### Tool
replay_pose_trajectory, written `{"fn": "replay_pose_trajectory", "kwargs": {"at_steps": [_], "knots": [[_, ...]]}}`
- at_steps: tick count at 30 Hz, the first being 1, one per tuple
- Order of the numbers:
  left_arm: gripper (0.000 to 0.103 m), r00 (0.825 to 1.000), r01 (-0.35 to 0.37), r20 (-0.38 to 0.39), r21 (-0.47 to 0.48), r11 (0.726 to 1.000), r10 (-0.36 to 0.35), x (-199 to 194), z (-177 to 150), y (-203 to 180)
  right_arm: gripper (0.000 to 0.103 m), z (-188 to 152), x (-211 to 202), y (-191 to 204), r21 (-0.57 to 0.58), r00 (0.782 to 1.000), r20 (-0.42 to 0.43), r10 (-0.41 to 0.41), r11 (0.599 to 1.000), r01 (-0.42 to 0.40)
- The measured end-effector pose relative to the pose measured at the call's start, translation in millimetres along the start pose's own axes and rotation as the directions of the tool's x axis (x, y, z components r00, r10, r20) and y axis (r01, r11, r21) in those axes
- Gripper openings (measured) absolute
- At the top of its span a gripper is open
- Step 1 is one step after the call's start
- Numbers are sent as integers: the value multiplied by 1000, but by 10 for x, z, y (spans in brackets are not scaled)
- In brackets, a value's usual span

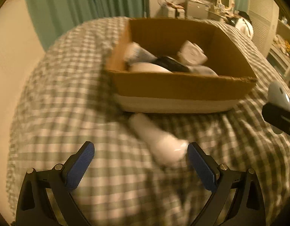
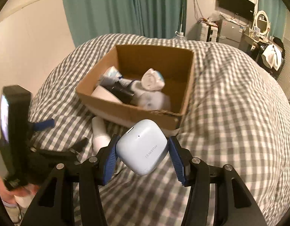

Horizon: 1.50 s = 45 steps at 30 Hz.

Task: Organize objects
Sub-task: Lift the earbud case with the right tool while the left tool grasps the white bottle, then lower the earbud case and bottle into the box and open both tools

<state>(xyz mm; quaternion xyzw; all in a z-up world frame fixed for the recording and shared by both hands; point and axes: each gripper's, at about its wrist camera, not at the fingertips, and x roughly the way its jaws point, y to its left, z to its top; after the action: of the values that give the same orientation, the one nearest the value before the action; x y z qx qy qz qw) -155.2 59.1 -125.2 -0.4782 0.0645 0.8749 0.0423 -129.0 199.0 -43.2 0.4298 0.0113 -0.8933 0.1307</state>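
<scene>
A pale blue earbud case [image 2: 143,146] hangs above the checked bed, and my right gripper [image 2: 142,150] is shut on it, a blue pad against each side. The case [image 1: 278,96] also shows at the right edge of the left wrist view. Just beyond it stands an open cardboard box [image 2: 129,111] holding several white items and a black one. My left gripper [image 1: 141,150] is open low over the bed. A white tube-like object [image 1: 158,143] lies in front of the box [image 1: 182,88], its near end beside the right fingertip [image 1: 193,150]. The same white object [image 2: 99,131] shows blurred.
The grey-and-white checked duvet [image 2: 229,113] bulges around the box. A green curtain [image 2: 126,7] hangs behind the bed. At the back right are a wall screen [image 2: 237,0], a cluttered desk with a round mirror [image 2: 261,20], and a chair with white cloth [image 2: 271,56].
</scene>
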Motion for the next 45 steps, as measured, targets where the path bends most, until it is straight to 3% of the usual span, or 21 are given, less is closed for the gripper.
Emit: {"fn": "replay_pose_trajectory", "kwargs": {"at_steps": [3,11,15,20,24,32,37,45], "knots": [[87,999,13,-50,5,1000,-13,239,18,-150,52,52,112,-17,12,1000,2,20,1000,-20],[79,992,-28,-119,10,1000,29,698,87,-329,52,55,232,-138,27,997,0,83,996,-83],[77,994,-32,-105,21,999,34,687,62,-329,52,10,248,-162,39,996,-1,85,996,-85],[69,994,24,-103,4,1000,-23,536,26,-256,52,12,181,-130,31,998,12,60,998,-60],[68,994,55,-98,-9,998,-56,396,-22,-177,52,22,70,-49,15,999,24,41,999,-41],[68,991,132,-18,-26,991,-133,-112,-105,-23,52,-11,-150,104,-1,998,52,23,1000,-23],[68,982,172,87,-49,984,-167,-591,-123,89,52,22,-340,174,-14,996,93,13,1000,-12],[68,960,174,222,-3,985,-169,-1053,278,202,52,231,-586,200,-51,988,153,9,999,-2]]}}
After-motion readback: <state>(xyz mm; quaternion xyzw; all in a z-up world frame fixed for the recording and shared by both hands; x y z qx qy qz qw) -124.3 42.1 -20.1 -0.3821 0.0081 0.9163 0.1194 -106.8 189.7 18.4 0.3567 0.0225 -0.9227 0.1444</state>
